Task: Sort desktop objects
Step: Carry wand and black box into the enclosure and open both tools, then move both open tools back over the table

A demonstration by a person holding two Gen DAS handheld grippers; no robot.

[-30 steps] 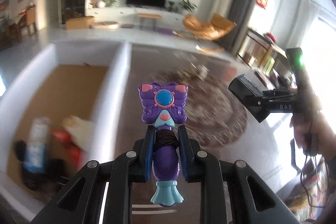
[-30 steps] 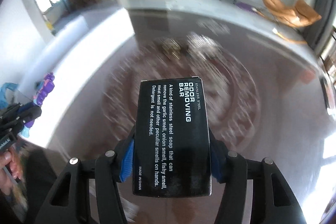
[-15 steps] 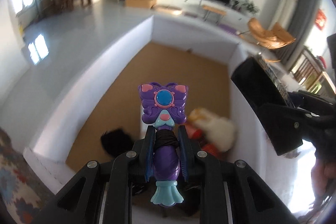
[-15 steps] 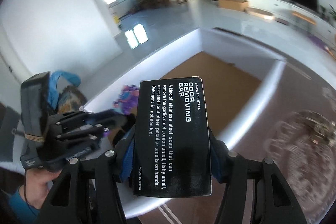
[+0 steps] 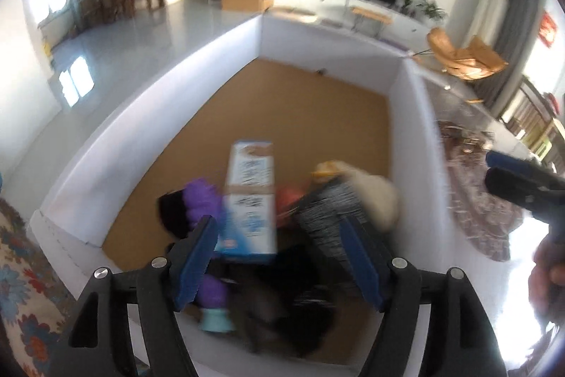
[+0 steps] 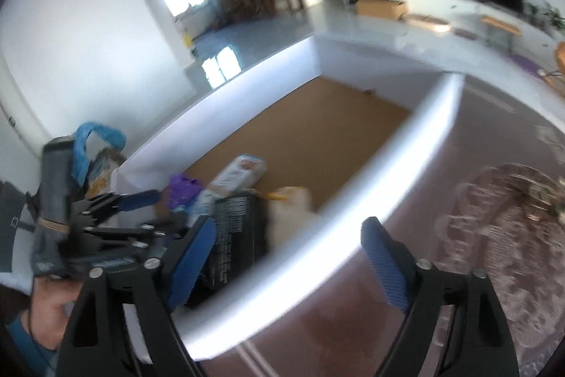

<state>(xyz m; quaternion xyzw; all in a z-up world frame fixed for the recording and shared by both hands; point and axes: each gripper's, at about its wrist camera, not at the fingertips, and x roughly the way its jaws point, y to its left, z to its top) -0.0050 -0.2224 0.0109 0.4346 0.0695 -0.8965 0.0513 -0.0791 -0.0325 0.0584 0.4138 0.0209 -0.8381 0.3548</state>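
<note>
Both grippers hang over a white-walled cardboard box with a brown floor [image 5: 148,115], and both are letting go. The left gripper [image 5: 279,257] has its blue-padded fingers [image 5: 197,257] spreading apart, with nothing pinched between them; the purple plastic butterfly-shaped toy with a teal tail [image 5: 208,271] lies blurred just beside the left pad, inside the box. The right gripper [image 6: 289,257] is likewise opening, its fingers [image 6: 385,260] wide and bare, poised over the box's near white wall. The black rectangular carton with white lettering [image 6: 236,235] sits tilted in the box, just beyond the left finger. Around these lie a white-and-blue printed carton [image 5: 250,196], a cream soft toy [image 5: 374,196] and something red (too blurred to name). Right of the box, a patterned round rug [image 6: 512,235] lies on the dark tabletop [image 6: 353,324].
</note>
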